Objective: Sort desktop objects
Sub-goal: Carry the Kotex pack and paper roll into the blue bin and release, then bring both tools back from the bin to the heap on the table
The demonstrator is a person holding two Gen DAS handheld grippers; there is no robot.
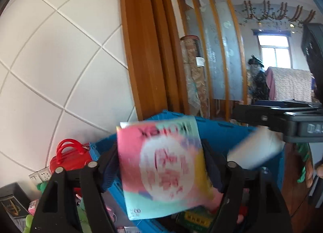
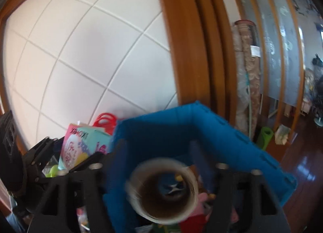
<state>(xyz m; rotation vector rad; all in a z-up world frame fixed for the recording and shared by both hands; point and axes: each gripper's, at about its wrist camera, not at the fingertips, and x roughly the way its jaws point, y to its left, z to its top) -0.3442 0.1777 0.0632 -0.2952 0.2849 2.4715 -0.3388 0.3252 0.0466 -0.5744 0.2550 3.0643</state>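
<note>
My left tongs (image 1: 161,164) stand apart around a pink and mint packet (image 1: 161,168), blurred at lower centre; whether the pads press it I cannot tell. My right tongs (image 2: 159,172) are spread wide, a blurred tape roll (image 2: 161,190) loose between them over the blue crate (image 2: 201,124).

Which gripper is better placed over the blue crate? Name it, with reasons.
Right gripper: its cardboard roll is over the inside of the blue crate. The left gripper has its packet beside the outer wall.
</note>
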